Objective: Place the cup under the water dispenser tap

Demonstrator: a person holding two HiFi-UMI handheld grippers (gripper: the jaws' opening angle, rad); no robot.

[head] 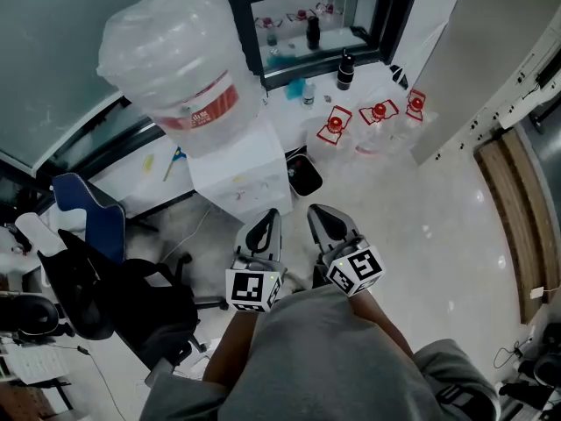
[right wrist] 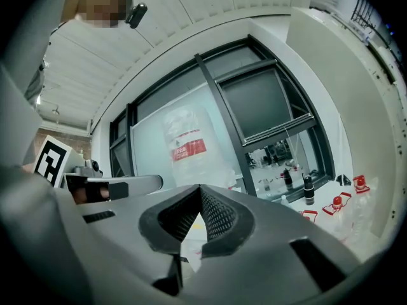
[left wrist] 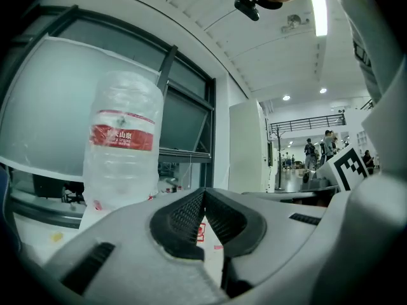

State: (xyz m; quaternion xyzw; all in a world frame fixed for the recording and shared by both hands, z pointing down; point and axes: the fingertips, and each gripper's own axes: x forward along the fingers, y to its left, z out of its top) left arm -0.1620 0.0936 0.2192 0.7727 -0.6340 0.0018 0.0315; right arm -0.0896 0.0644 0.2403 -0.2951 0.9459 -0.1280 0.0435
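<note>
At chest height before the water dispenser [head: 241,178]: both tongs held side by side, pointing level toward its white cabinet.

Left gripper [head: 270,219]: jaws pressed together, ribbed pads meeting, nothing between them. Right gripper [head: 323,214]: the same, pads closed tip to tip, empty.

Dispenser: a large clear bottle [head: 180,55] with a red label band sits on top. From above, the bottle and the cabinet top hide the front recess, so the tap does not show in the head view. Both gripper views look over the closed jaws at the bottle, too high to catch the tap.

Cup: not found in any view, and neither gripper carries it. A black bin [head: 304,174] stands on the floor just beside the cabinet. Small bottles [head: 344,70] and red-capped containers [head: 335,125] sit by the window, well beyond. None of these reads as a cup.

Judgement: the scene fits two stages alike. The cup may be waiting somewhere out of frame, or it may already stand under the tap in the hidden recess, with the tongs clear of it. The pictures do not settle which.

Good practice either way:
- tip the head lower until the recess shows
- keep both grippers apart from the bottle and cabinet
- hold them level so neither knocks the bin
</note>
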